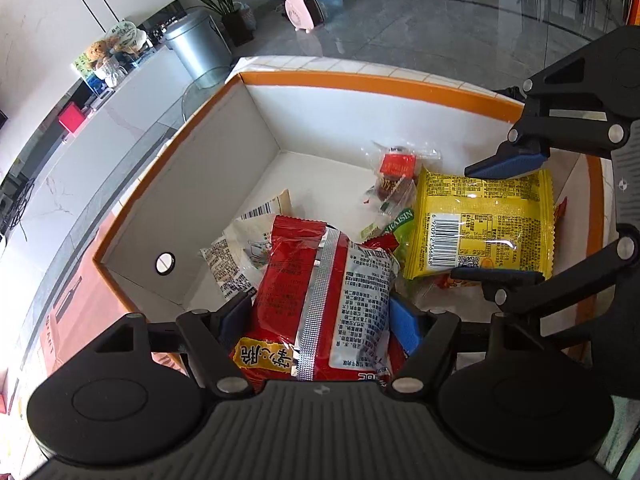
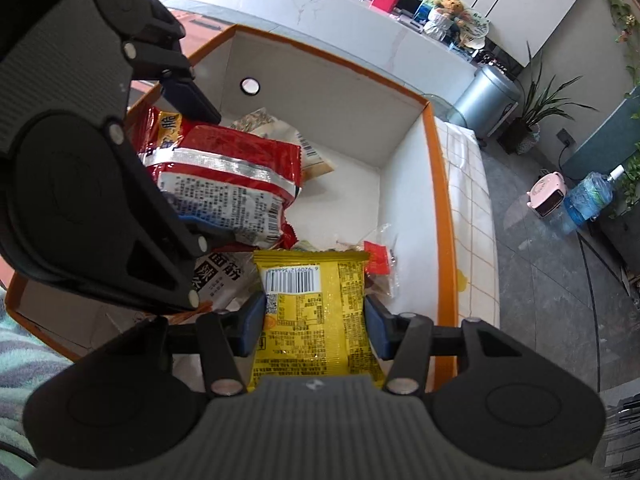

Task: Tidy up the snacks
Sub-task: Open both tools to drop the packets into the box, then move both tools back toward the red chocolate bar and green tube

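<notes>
Between our left tool's (image 1: 320, 320) pads sits a red pack (image 1: 320, 280), pinched at its sides; our right tool (image 2: 316, 330) is closed likewise on a yellow pack (image 2: 316, 312). Both packs hang over the orange-rimmed box (image 1: 360, 82). Below them several snacks already lie on the box floor, among them a small clear packet (image 1: 394, 168). We judge the sorting well along: these two remain to be placed.
</notes>
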### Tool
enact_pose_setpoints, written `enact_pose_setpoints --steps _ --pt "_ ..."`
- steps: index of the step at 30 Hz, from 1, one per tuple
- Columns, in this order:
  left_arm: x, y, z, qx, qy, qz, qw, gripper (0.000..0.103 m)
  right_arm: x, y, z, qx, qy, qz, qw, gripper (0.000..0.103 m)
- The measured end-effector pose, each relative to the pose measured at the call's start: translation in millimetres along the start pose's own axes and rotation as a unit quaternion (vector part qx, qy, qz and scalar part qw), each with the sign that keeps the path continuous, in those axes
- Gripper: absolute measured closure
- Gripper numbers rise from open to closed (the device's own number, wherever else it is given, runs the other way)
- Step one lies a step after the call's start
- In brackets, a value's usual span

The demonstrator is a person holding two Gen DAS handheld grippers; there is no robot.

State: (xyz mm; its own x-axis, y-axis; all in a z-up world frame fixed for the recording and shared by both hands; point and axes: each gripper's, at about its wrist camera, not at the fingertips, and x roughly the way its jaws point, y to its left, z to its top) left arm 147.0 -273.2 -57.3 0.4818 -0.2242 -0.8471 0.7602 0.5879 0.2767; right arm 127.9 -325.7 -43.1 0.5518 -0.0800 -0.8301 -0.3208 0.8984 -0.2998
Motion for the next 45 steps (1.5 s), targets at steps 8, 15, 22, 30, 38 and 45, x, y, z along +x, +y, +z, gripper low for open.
enact_pose_setpoints --steps 8,15,22,30,38,45 --pt "-2 3 2 -0.003 0.002 0.003 1.0 0.014 5 -7 -1 0.032 0.021 0.011 0.999 0.053" --pt "-22 1 3 0.009 -0.026 0.029 0.9992 0.012 -10 -12 1 0.045 0.011 -0.014 0.999 0.031" --pt "-58 14 -6 -0.042 -0.076 0.057 0.9946 0.012 -37 -9 -4 0.072 -0.004 -0.052 0.996 0.022" --pt "-104 37 -34 -0.127 -0.116 0.077 0.982 0.012 -78 -7 -11 0.19 -0.065 -0.059 0.978 0.018" --pt "-137 44 -74 -0.17 -0.133 0.088 0.9724 0.012 -103 29 -11 0.267 -0.111 -0.045 0.956 0.015" --pt "-148 56 -120 -0.216 -0.124 0.104 0.9629 0.012 -105 76 -12 0.28 -0.124 -0.044 0.951 0.015"
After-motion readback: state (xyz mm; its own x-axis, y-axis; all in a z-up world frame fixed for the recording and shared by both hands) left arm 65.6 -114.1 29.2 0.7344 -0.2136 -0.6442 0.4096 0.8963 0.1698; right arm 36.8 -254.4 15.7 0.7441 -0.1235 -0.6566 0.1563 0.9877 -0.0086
